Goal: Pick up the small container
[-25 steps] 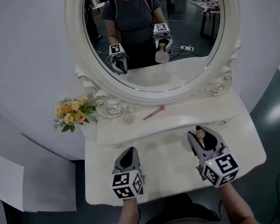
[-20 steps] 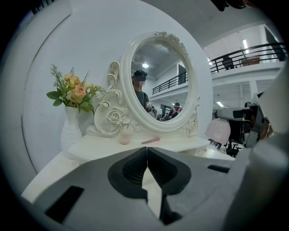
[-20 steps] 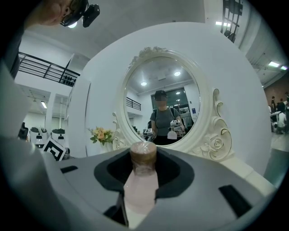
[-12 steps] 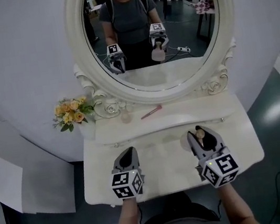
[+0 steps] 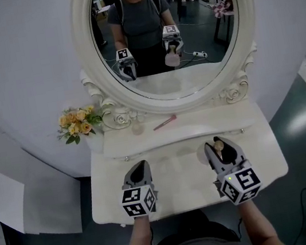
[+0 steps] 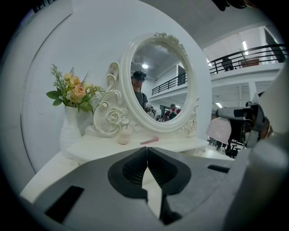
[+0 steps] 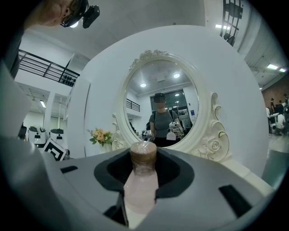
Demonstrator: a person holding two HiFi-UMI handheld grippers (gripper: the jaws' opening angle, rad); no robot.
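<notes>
My right gripper (image 5: 217,144) hangs over the right side of the white vanity table (image 5: 182,192). It is shut on a pale pink bottle with a brown cap (image 7: 141,185), which stands upright between the jaws of the right gripper (image 7: 143,155). The same bottle (image 6: 220,130) shows at the right of the left gripper view. My left gripper (image 5: 142,166) hovers over the table's left side, shut and empty, and in the left gripper view its jaws (image 6: 146,151) meet. A small pinkish container (image 5: 137,129) (image 6: 123,136) sits on the raised shelf below the mirror, far from both grippers.
A pink stick (image 5: 166,123) (image 6: 149,140) lies on the shelf right of the small container. A white vase of flowers (image 5: 81,125) (image 6: 72,94) stands at the shelf's left end. The oval mirror (image 5: 164,30) rises behind and reflects a person holding both grippers.
Both grippers keep their places and their grips. Only the head view has shifted slightly.
</notes>
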